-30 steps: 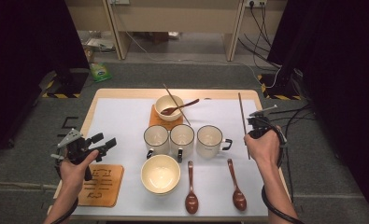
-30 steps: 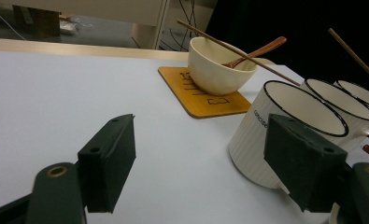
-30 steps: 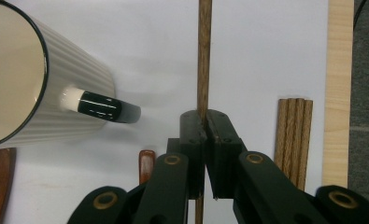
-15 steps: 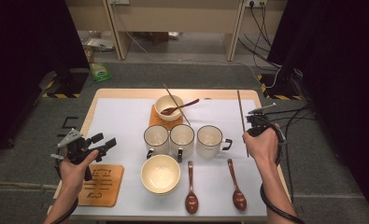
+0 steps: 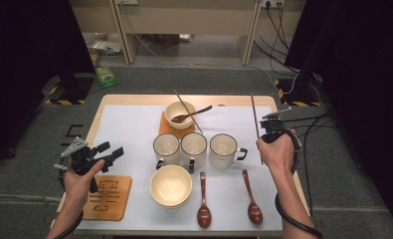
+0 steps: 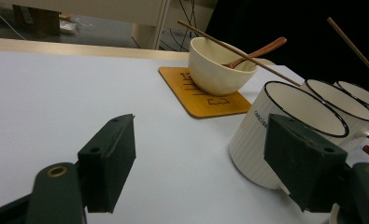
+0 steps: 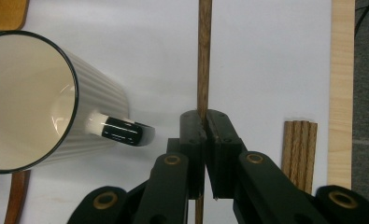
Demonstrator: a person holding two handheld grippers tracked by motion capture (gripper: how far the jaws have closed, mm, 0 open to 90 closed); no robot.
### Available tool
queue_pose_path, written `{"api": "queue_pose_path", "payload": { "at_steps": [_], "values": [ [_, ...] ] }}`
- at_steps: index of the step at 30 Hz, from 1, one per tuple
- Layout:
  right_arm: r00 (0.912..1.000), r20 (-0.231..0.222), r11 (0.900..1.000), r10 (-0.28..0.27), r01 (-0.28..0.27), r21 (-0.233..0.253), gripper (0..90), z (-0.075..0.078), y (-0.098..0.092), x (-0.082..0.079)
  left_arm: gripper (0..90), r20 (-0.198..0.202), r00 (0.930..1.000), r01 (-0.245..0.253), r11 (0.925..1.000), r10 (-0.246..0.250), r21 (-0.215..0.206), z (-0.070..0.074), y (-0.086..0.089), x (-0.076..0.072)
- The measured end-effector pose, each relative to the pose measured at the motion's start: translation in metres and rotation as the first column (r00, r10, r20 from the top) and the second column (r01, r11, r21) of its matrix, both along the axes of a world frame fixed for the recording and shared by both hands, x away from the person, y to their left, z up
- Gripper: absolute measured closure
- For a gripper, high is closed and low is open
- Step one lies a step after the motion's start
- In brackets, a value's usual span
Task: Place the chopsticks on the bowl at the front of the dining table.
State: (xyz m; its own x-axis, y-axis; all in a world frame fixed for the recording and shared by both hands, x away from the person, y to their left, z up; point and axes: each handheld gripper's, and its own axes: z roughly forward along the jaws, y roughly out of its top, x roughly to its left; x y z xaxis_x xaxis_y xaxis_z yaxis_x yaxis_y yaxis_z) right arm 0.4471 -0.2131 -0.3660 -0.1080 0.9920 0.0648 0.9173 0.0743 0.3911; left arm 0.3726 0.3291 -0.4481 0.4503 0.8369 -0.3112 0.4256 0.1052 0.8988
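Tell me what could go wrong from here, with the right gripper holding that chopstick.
1. The right gripper pinches the chopstick near one end, so its long free length could swing into the right mug or the bowl on the coaster.
2. That bowl already carries a chopstick and a spoon leaning on its rim; a knock might tip them out.
3. The left gripper stands open close to the left mug and could nudge it.

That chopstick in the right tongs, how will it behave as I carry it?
The chopstick looks like rigid wood, so it probably won't flex. It's long and thin, pinched at one spot by the right tongs, so it may pivot or slip. If dropped, it would likely roll.
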Motion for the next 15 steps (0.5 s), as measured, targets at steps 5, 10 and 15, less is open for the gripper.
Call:
{"api": "queue_pose_path", "payload": {
  "at_steps": [5,10,15],
  "values": [
    [0.9999,0.009,1.0,0.005,-0.005,-0.001,85.5,0.002,0.0025,0.0015,24.5,0.002,1.0,0.001,1.0,-0.001,-0.001,0.0,-0.0001,-0.0001],
    [0.9999,0.014,1.0,0.007,-0.007,0.0,85.5,0.0029,0.0044,0.0027,24.5,0.001,1.0,0.001,1.0,-0.001,0.0,0.0002,0.0001,-0.0001],
    [0.9998,0.018,1.0,0.011,-0.011,0.0,85.5,0.0038,0.0064,0.0043,24.5,0.001,1.0,0.001,1.0,-0.001,-0.001,0.0,0.0001,0.0]
  ]
}}
